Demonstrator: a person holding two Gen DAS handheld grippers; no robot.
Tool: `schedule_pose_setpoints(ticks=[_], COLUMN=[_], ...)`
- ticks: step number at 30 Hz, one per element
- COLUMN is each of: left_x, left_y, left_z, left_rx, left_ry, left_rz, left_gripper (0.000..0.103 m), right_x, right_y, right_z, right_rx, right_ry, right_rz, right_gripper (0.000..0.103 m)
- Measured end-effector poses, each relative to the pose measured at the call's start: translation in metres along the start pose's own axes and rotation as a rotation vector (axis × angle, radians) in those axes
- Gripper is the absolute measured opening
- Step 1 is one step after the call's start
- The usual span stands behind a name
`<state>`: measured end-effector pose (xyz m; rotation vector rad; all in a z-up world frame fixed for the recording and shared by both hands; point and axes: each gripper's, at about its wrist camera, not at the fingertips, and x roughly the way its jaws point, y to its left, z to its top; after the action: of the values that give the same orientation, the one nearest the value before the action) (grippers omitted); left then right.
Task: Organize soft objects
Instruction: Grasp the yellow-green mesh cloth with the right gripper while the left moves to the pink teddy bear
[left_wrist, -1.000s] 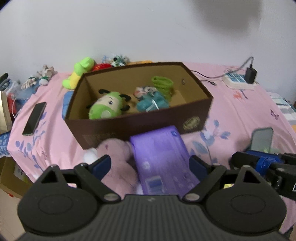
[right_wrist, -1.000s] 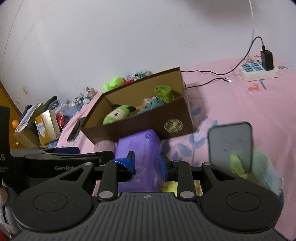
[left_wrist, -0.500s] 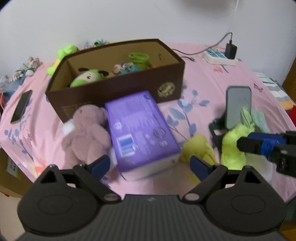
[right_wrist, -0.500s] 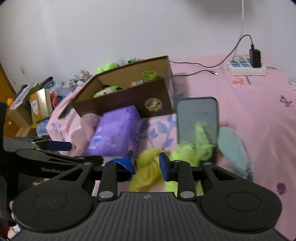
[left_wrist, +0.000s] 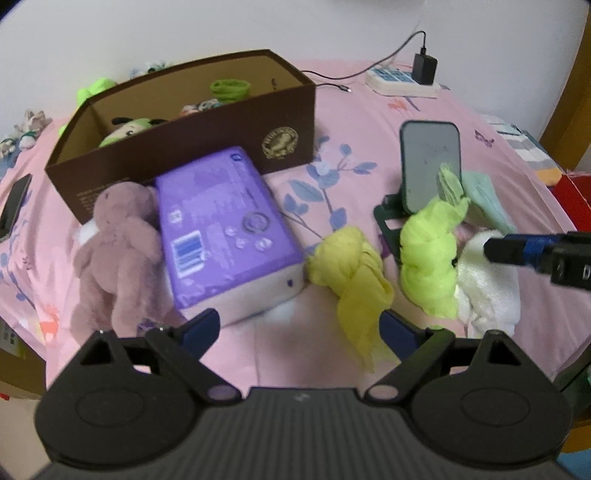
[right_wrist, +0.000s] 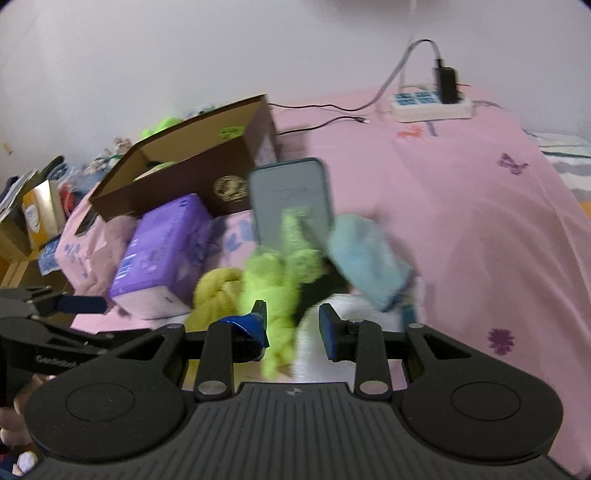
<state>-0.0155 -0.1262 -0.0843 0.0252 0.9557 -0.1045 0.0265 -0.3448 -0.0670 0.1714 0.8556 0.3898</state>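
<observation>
A brown cardboard box (left_wrist: 207, 122) (right_wrist: 192, 173) holds a green plush and other soft toys. In front of it lie a pink plush bear (left_wrist: 118, 240), a purple pack (left_wrist: 221, 229) (right_wrist: 159, 247), a yellow cloth (left_wrist: 351, 273) (right_wrist: 218, 291), a lime-green cloth (left_wrist: 432, 251) (right_wrist: 280, 280), a white towel (left_wrist: 487, 280) and a pale blue cloth (left_wrist: 484, 199) (right_wrist: 365, 258). My left gripper (left_wrist: 299, 328) is open and empty, near the purple pack and yellow cloth. My right gripper (right_wrist: 291, 325) is open, its jaws around the lower part of the lime-green cloth.
A phone on a stand (left_wrist: 430, 170) (right_wrist: 290, 199) stands behind the cloths. A power strip with charger and cable (left_wrist: 402, 79) (right_wrist: 430, 101) lies at the far side of the pink bedspread (right_wrist: 461, 221). Another phone (left_wrist: 13, 201) lies at left. Boxes (right_wrist: 37, 214) stand beside the bed.
Both grippers pulled back from the box and shifted right. The cloths came into view in front of them. The right gripper's jaws opened wider.
</observation>
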Motion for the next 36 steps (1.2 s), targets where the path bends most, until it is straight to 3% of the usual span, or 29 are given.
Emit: schedule_pose_setpoints(ticks=[7,18,23,32,36], left_x=[0.010,0.010,0.004,-0.010,-0.011], left_y=[-0.015,-0.004,0.019,0.089,0.104], left_z=[0.001,0.002,-0.012,-0.025,-0.020], left_rx=[0.041,0.021,-0.024,-0.203,-0.210], left_ry=[0.019,0.021,0.029,0.002,-0.026], left_rz=[-0.024,-0.005,0.030,0.148,0.172], left_gripper=[0.092,0.092,0.092,0.092,0.092], right_x=[-0.005,0.014,0.031,0.056,0.064], right_y=[-0.023,-0.004,0.006,0.010,0.013], right_z=[0.003,0.006,0.004,0.004,0.002], right_rx=[0.043,0.021,-0.002,0.027,0.050], right_ry=[-0.018,0.026,0.072,0.131,0.150], right_rz=[-0.050,0.067,0.080,0.107,0.131], right_gripper=[0.014,0.015,0.016,0.019,0.023])
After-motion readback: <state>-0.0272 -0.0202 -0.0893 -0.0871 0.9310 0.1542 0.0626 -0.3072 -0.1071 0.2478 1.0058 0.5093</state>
